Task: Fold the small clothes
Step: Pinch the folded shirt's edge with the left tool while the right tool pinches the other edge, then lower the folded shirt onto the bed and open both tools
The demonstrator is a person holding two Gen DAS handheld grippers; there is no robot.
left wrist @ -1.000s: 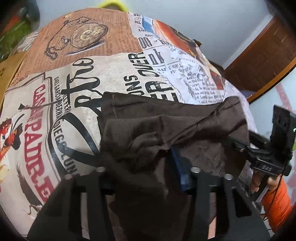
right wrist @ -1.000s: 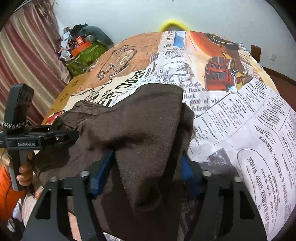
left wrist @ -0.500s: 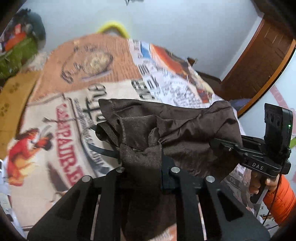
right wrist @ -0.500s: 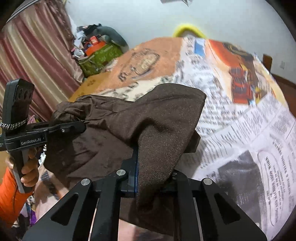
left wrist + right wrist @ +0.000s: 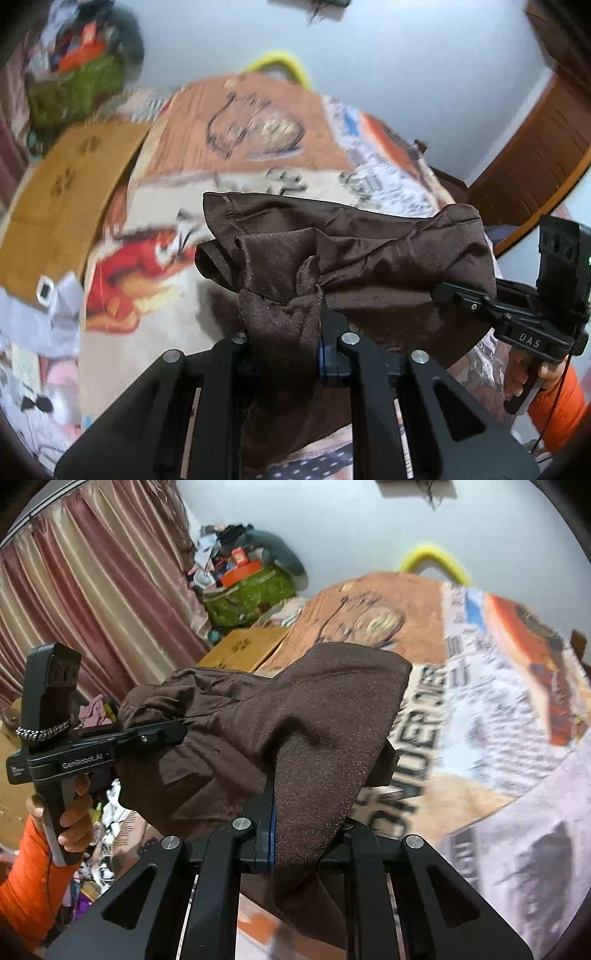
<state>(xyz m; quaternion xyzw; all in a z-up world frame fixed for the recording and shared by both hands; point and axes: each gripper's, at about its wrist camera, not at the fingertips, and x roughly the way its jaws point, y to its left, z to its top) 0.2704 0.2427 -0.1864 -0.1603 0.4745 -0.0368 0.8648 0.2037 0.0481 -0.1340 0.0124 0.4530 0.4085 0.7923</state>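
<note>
A small dark brown garment [image 5: 369, 258] hangs in the air above the printed bedcover [image 5: 258, 122], stretched between both grippers. My left gripper [image 5: 314, 325] is shut on its left edge, with cloth bunched over the jaws. My right gripper [image 5: 295, 812] is shut on the right edge of the brown garment [image 5: 295, 720], and cloth drapes over its fingers. Each view shows the other gripper from the side: the right one [image 5: 465, 295] in the left wrist view, the left one [image 5: 162, 734] in the right wrist view. The fingertips are hidden by cloth.
The newspaper-print bedcover [image 5: 498, 720] fills the space below. A cardboard box [image 5: 243, 650] and a green bag with clutter [image 5: 247, 590] stand at the left by the curtain [image 5: 92, 590]. A wooden door [image 5: 535, 155] is at the right. Loose clothes [image 5: 29, 350] lie at the near left.
Both grippers closed on the garment and lifted it off the bedcover. It now hangs stretched between them, higher than before.
</note>
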